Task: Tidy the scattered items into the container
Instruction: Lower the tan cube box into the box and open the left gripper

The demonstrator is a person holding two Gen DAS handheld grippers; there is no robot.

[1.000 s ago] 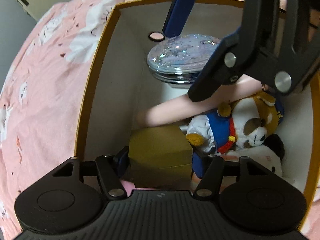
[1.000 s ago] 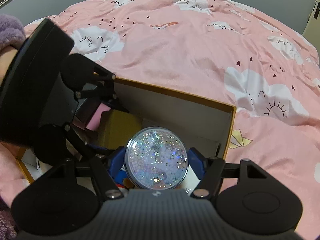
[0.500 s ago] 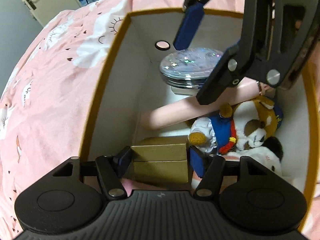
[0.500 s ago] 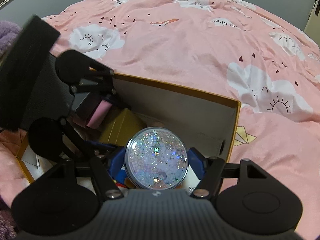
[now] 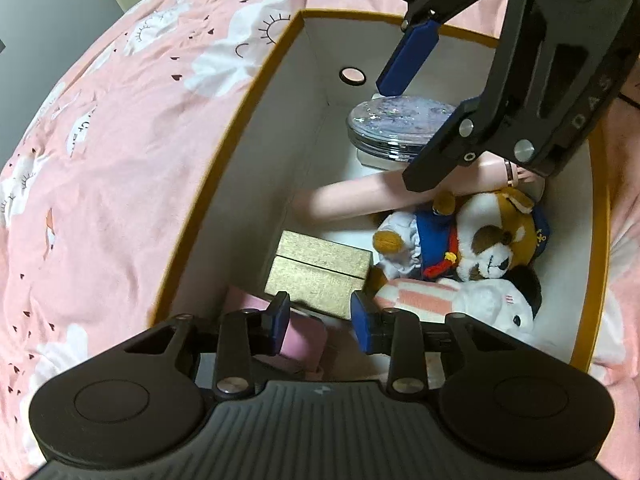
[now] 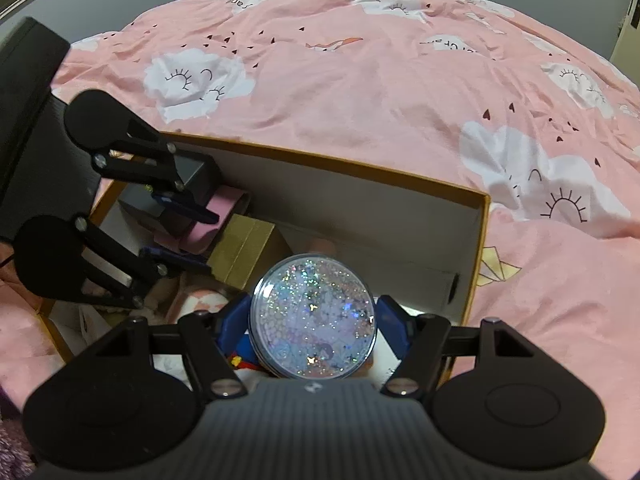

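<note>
Inside the box [image 5: 256,92], the left gripper [image 5: 320,320] is closing with nothing between its pads, just above the released gold case [image 5: 320,272]. Beside it, the right gripper [image 6: 314,328] clasps the glitter jar [image 6: 314,320] over the plush toys [image 5: 480,248].

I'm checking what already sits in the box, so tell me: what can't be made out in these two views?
- Pink tube: its far end is hidden by the right gripper, left wrist view.
- Pink item: mostly behind the left gripper, whose jaws are closing on nothing.
- Glitter jar: its body is hidden under its own lid, right wrist view.
- Box: near end cut off.
</note>
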